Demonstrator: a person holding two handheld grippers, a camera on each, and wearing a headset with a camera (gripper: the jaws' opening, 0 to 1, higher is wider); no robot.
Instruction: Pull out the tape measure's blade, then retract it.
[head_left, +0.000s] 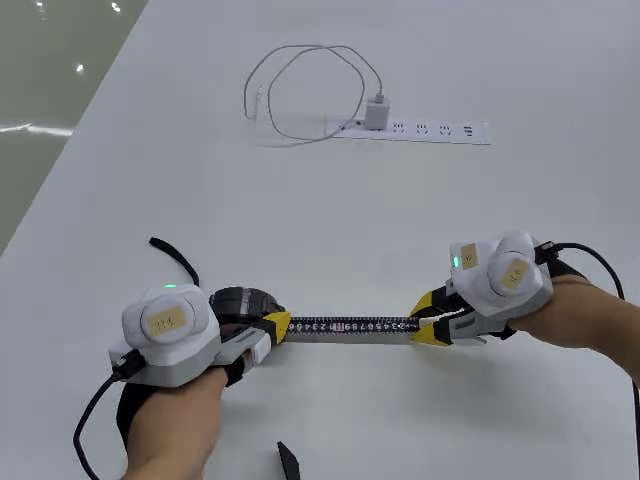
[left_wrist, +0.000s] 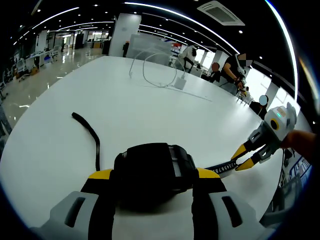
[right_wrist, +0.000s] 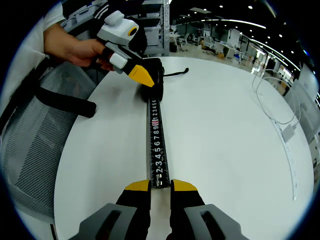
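– Fingers (right_wrist: 184, 187) of the right gripper (right_wrist: 160, 186): how did they stand?
– Drawn almost together, with a thin slot between the yellow tips. The end of the blade (right_wrist: 155, 145) ran into that slot and was pinched there. The hook at its very end was hidden between them.
– And the left gripper (left_wrist: 155, 176)?
– Its jaws stood wide apart and clamped the black tape measure (left_wrist: 152, 162) from both sides. In its own view the case covered the inner faces of the pads, so the contact itself could not be made out. In the head view the gripper's white housing cut off the near part of the case.
– Where did the tape measure lie?
– On the white table (head_left: 330, 220), in the left gripper. The blade lay drawn out flat along the tabletop across to the right gripper. Its printed numbers read clearly in the right gripper view and only as specks in the head view.
– Anything close by?
– A black strap (head_left: 175, 258) curled just behind the left gripper; whether it joined the case was hidden. A dark pointed piece (head_left: 288, 460) was cut off by the head view's lower edge, too little to name.
– Farther off?
– A white power strip (head_left: 420, 129) with a charger (head_left: 377, 113) plugged in and a looped white cable (head_left: 310, 47), well apart from the grippers. Beyond the table were a few people (left_wrist: 232, 67), small and indistinct.
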